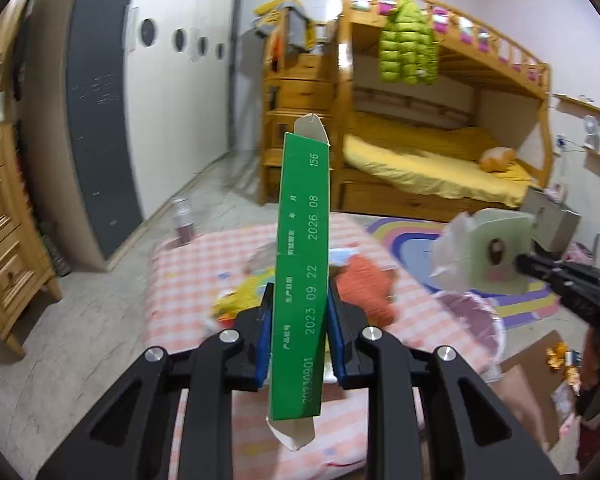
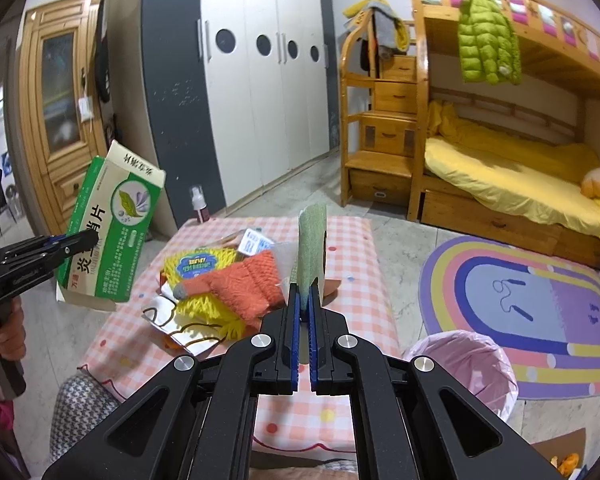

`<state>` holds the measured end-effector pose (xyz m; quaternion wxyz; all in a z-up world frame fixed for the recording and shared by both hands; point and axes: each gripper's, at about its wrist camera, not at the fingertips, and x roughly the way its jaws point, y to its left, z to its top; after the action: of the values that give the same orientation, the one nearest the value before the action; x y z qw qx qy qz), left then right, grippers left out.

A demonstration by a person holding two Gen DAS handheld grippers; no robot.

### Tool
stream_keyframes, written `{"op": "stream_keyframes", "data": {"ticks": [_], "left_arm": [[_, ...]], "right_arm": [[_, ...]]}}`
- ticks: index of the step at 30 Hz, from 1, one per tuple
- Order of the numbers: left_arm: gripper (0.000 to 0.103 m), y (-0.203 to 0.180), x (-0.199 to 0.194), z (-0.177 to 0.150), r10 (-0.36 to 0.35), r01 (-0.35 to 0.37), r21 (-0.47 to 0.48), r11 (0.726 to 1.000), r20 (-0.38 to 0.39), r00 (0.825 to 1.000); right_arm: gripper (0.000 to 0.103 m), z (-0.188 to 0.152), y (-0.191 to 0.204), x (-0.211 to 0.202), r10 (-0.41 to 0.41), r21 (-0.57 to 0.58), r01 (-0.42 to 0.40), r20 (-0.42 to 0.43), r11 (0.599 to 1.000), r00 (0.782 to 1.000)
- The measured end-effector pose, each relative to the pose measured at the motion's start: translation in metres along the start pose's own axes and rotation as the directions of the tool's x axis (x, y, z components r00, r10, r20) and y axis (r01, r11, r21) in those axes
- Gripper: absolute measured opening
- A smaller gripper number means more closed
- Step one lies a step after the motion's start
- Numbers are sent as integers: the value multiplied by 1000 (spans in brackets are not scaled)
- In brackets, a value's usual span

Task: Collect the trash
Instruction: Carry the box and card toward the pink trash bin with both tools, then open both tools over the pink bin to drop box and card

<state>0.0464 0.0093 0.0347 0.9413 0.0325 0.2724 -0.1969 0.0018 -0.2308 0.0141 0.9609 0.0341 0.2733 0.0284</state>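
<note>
My left gripper [image 1: 300, 300] is shut on a green and white medicine carton [image 1: 302, 264], held upright above the pink checked table [image 1: 180, 272]; the carton also shows in the right wrist view [image 2: 108, 236] at the left. My right gripper [image 2: 304, 300] is shut on a thin pale green card or packet [image 2: 312, 244], held edge-on above the table; in the left wrist view it [image 1: 496, 252] hangs at the right with a white crumpled piece. A bin with a pink liner [image 2: 464, 364] stands on the floor right of the table.
On the table [image 2: 352, 276] lie an orange knitted item [image 2: 252, 280], a yellow fuzzy item [image 2: 204, 272] and wrappers. A rainbow rug [image 2: 532, 304], a wooden bunk bed [image 2: 500, 160], a spray bottle [image 2: 200, 204] and a wardrobe surround it. A cardboard box [image 1: 540, 380] with wrappers sits right.
</note>
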Motion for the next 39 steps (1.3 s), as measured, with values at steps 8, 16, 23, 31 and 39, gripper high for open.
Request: {"op": "stream_keyframes", "data": {"ticks": [8, 16, 23, 31, 39], "left_arm": [[22, -98, 45, 3, -173, 175, 77, 982, -37, 984], [22, -171, 109, -5, -302, 317, 108, 942, -138, 943], [22, -225, 169, -11, -362, 400, 128, 907, -244, 899], [24, -265, 219, -9, -398, 454, 140, 880, -304, 865], [55, -260, 231, -5, -383, 433, 117, 894, -303, 873]], "right_arm": [[3, -18, -45, -17, -72, 79, 73, -11, 994, 997], [3, -44, -110, -26, -200, 171, 207, -54, 963, 978], [3, -77, -163, -4, -270, 232, 303, -165, 924, 949], [4, -100, -195, 36, -267, 256, 328, -246, 909, 932], [18, -110, -212, 58, -256, 308, 341, -283, 888, 924]]}}
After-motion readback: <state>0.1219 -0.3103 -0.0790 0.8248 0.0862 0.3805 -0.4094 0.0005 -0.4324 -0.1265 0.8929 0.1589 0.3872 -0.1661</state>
